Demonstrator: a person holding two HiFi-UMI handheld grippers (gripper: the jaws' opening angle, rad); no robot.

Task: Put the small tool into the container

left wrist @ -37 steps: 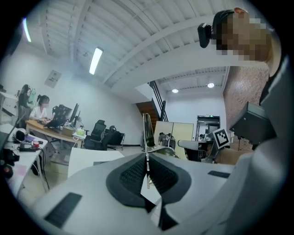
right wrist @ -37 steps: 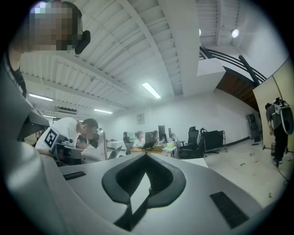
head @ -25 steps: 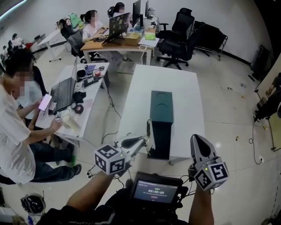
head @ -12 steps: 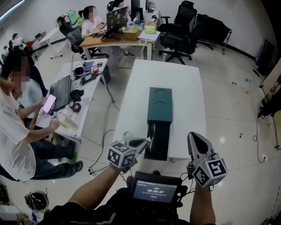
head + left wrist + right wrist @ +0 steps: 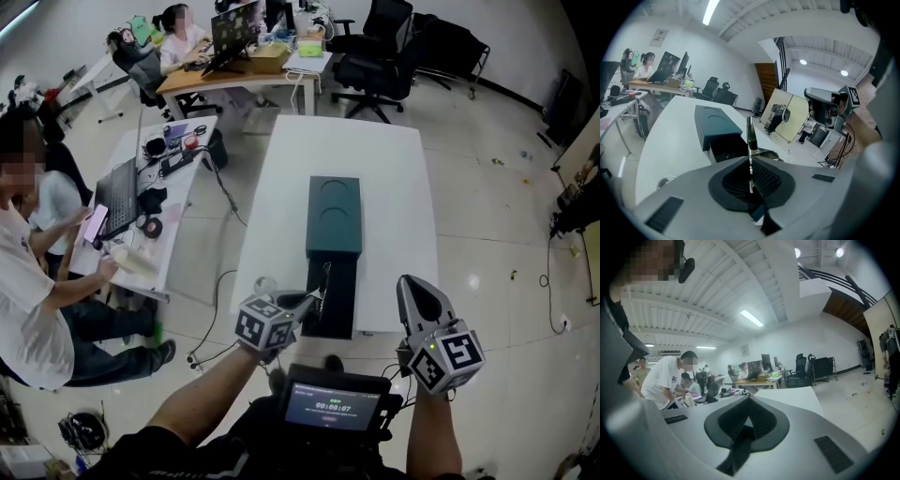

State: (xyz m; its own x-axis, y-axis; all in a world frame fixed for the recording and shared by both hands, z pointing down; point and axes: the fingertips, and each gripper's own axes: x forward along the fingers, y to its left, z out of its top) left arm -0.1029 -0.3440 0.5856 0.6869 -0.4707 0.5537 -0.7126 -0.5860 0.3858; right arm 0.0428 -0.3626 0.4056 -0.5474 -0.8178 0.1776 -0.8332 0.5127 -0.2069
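If office, white table [image 5: 394, 187] under container [image 5: 334, 211].

Bright, even light comes from strip lamps [image 5: 751, 318] on the ceiling; the white tabletop [image 5: 384, 187] and pale floor [image 5: 487, 225] shine softly, with one glare spot on the floor and only faint shadows. Every view bulges like a fisheye, both gripper views darken at rounded corners, and their near foreground is soft.
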